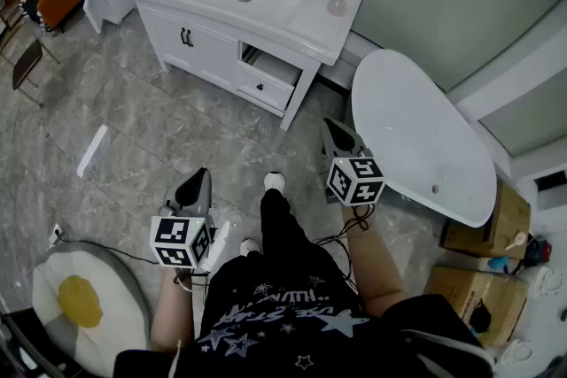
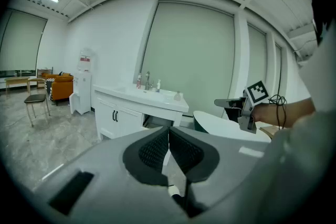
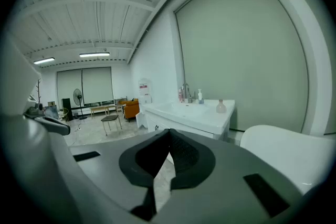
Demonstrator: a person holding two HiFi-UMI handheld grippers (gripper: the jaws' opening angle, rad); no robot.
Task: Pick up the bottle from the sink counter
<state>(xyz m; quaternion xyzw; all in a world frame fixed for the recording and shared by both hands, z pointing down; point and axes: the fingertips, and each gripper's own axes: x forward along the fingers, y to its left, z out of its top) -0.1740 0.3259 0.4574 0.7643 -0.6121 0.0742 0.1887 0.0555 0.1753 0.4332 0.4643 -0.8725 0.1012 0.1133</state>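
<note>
The head camera is looking steeply down from above the person. It is taking in the floor [image 1: 133, 119], the left claw [image 1: 197, 183], the right claw [image 1: 337, 133] and, well away at the top, the sink tabletop [image 1: 310, 18] and bathtub [image 1: 416, 137]. The left claw's camera is sitting low, facing level along its jaws toward that tabletop from afar and catching the right claw at its right. The right claw's camera is facing the same tabletop from somewhat nearer, with the bathtub at its right. All three views are sharing the tabletop and bathtub.
</note>
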